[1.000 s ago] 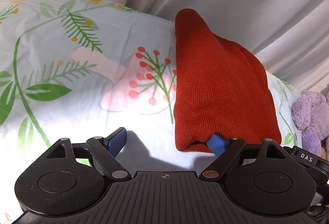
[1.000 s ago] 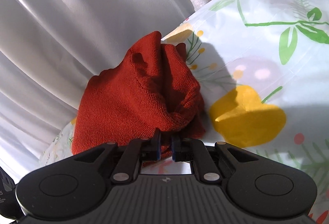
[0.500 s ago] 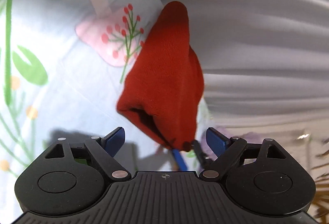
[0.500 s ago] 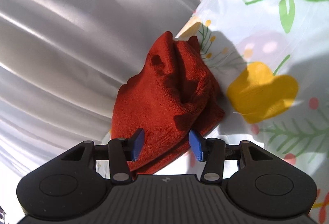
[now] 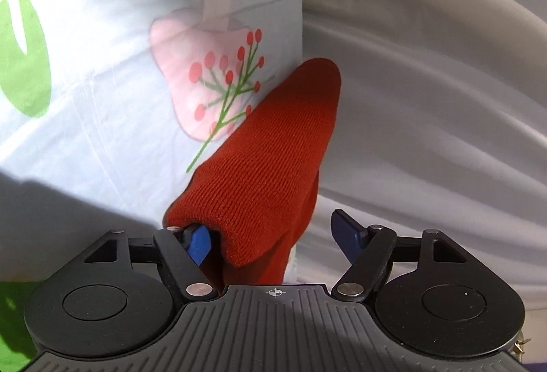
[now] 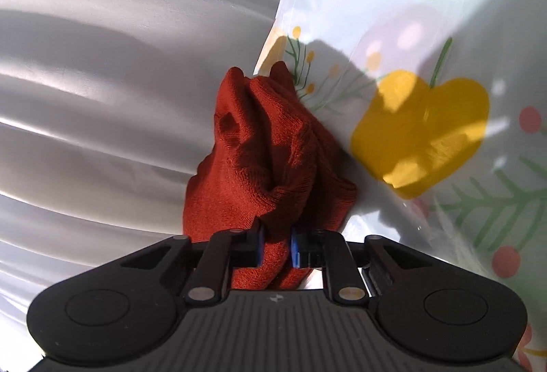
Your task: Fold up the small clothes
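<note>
A rust-red knitted garment (image 5: 270,167) lies at the edge of a floral tablecloth (image 5: 102,81), bunched and folded. My left gripper (image 5: 273,235) is open; its left finger sits inside the garment's near opening and the right finger stands free to the right. In the right wrist view the same garment (image 6: 266,160) is crumpled, and my right gripper (image 6: 276,250) is shut on its near edge, with cloth pinched between the blue pads.
A white pleated curtain (image 5: 427,98) hangs right behind the table edge; it also shows in the right wrist view (image 6: 119,64). The tablecloth (image 6: 444,64) carries yellow, green and red prints.
My right gripper opened half a second ago and has now shut on the garment's edge. My left gripper has tilted and moved in, its left finger now inside the garment's opening.
</note>
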`<control>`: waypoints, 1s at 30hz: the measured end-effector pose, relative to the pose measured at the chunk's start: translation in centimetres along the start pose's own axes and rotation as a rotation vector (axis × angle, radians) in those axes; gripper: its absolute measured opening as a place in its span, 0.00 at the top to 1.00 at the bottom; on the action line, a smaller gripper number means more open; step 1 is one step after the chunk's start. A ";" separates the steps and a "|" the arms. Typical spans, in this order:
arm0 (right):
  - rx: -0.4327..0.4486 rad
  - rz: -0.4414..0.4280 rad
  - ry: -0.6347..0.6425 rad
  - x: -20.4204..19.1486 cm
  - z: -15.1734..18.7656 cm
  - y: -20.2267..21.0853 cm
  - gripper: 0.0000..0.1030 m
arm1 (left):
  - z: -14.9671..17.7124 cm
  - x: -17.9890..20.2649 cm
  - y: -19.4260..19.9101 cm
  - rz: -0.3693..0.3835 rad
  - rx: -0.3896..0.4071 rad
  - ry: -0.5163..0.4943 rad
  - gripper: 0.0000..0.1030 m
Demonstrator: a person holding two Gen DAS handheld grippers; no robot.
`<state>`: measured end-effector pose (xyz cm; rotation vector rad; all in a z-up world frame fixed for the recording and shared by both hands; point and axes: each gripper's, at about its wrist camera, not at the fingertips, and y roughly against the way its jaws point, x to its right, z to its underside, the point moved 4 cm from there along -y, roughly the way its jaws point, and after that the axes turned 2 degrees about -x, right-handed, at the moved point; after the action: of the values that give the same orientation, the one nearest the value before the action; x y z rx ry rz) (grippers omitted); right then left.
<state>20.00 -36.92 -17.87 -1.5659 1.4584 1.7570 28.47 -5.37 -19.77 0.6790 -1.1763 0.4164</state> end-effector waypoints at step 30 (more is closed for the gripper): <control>-0.234 0.058 0.308 -2.8 -10.2 -5.0 0.28 | -4.8 9.5 -6.4 -0.307 -0.248 -0.731 0.07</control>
<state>29.99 -42.65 -15.96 -2.0070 1.4881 1.8371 39.13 -7.28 -13.59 0.8038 -1.7383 -0.2673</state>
